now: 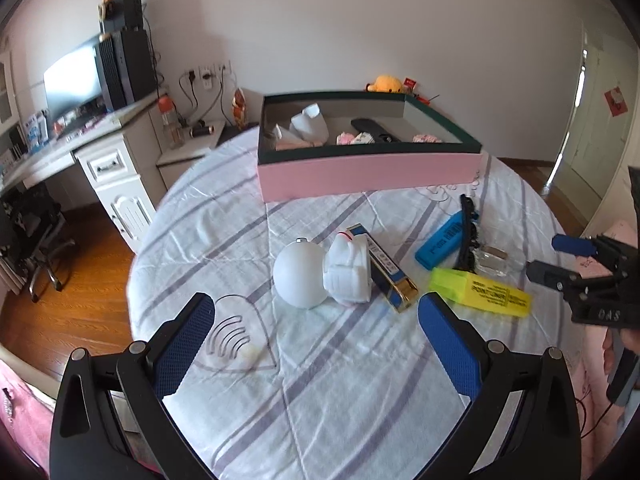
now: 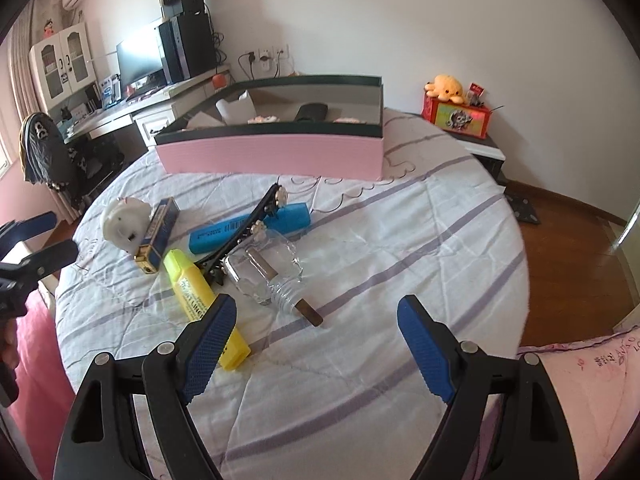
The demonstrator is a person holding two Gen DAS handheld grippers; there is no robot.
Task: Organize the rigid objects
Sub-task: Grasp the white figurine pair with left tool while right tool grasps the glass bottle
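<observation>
Nearest the viewer, on the striped bed [image 1: 320, 400], both grippers hover with jaws wide apart and nothing between them. Using the pink box [image 1: 368, 174] at the far side as landmark: the left gripper [image 1: 316, 344] sits well in front of it, aimed at a white astronaut toy [image 1: 320, 270] lying on its side, which touches a blue and gold lighter [image 1: 386, 270]. The right gripper [image 2: 314, 344] points at a clear glass bottle [image 2: 268, 268] lying with its neck toward the viewer, just beside a yellow highlighter [image 2: 204, 300], a black hair clip [image 2: 244, 230] and a blue highlighter [image 2: 248, 228], all short of the box. The box is open and already holds several items. A good pick probably means lowering over one item, closing across its narrow width, and avoiding neighbours; the glass may slip.
</observation>
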